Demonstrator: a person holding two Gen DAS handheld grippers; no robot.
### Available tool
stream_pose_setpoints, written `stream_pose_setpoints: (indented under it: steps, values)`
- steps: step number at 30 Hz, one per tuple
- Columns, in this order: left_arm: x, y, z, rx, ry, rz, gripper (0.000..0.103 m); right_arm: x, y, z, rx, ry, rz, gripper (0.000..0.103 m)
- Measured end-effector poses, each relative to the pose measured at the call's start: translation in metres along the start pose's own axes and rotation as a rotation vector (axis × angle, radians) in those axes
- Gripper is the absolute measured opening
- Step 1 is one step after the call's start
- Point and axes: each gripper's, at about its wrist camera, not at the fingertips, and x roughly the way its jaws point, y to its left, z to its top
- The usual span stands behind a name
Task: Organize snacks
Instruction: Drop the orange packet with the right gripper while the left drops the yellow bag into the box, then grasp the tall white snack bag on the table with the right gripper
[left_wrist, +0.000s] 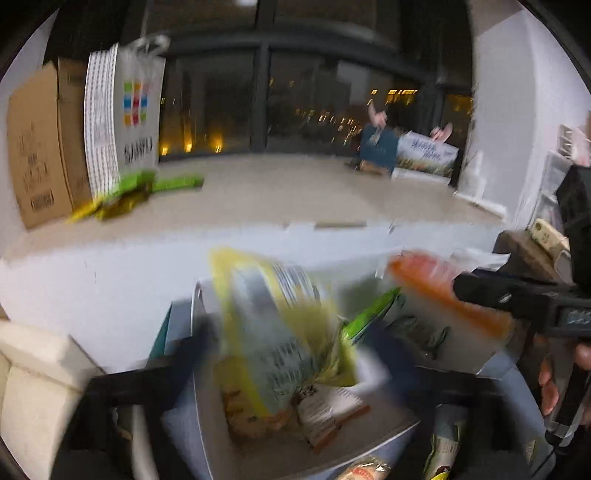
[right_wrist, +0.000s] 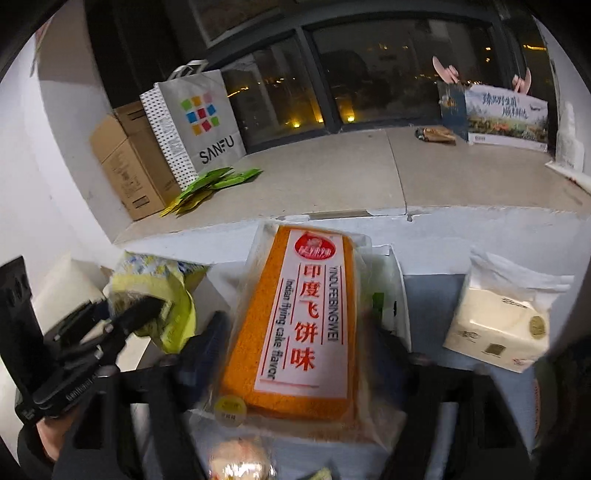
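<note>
My left gripper (left_wrist: 291, 347) stands open, its fingers wide apart on either side of a blurred yellow-green snack bag (left_wrist: 280, 325). The bag hangs over a white box (left_wrist: 207, 417) that holds other snack packs (left_wrist: 325, 410). My right gripper (right_wrist: 295, 347) is open too. A long orange cake pack (right_wrist: 295, 317) with a white and red label lies between its fingers, and the pads do not seem to press on it. In the right wrist view the left gripper (right_wrist: 136, 314) shows at the left, with the yellow bag (right_wrist: 166, 295) at its tip.
A tissue pack (right_wrist: 495, 325) lies to the right. On the stone ledge behind stand a cardboard box (right_wrist: 125, 166) and a SANFU paper bag (right_wrist: 199, 125), with green packets (right_wrist: 214, 181) scattered at their foot. Printed boxes (right_wrist: 506, 114) stand by the dark window. A person's hand (left_wrist: 550, 387) holds the right gripper's handle.
</note>
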Motion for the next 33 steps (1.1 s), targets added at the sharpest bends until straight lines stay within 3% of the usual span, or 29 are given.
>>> stream_pose_setpoints:
  steps: [2,3,8,17,23,26,30,33]
  values:
    - [0.002,0.005,-0.005,-0.003,0.009,-0.003,0.103,0.009,-0.002,0.004,0.004,0.018,0.005,0.096]
    - [0.002,0.006,-0.008,-0.002,0.013,0.000,0.103,0.010,-0.003,0.005,0.005,0.022,0.000,0.103]
    - [-0.013,0.004,-0.014,0.001,0.000,-0.012,0.103,-0.001,0.003,0.004,-0.010,-0.009,0.026,0.103]
    - [-0.082,-0.016,-0.030,0.020,-0.091,-0.042,0.103,-0.041,0.018,-0.019,-0.060,-0.050,0.051,0.103]
    - [-0.133,-0.041,-0.063,0.054,-0.142,-0.084,0.103,-0.094,0.021,-0.057,-0.098,-0.105,0.112,0.103]
    - [-0.157,-0.051,-0.084,0.041,-0.156,-0.127,0.103,-0.122,0.022,-0.079,-0.126,-0.134,0.111,0.103]
    - [-0.185,-0.064,-0.113,0.039,-0.178,-0.124,0.103,-0.157,0.016,-0.112,-0.142,-0.168,0.099,0.103]
    - [-0.204,-0.073,-0.138,0.013,-0.166,-0.176,0.103,-0.179,0.011,-0.142,-0.146,-0.170,0.067,0.103]
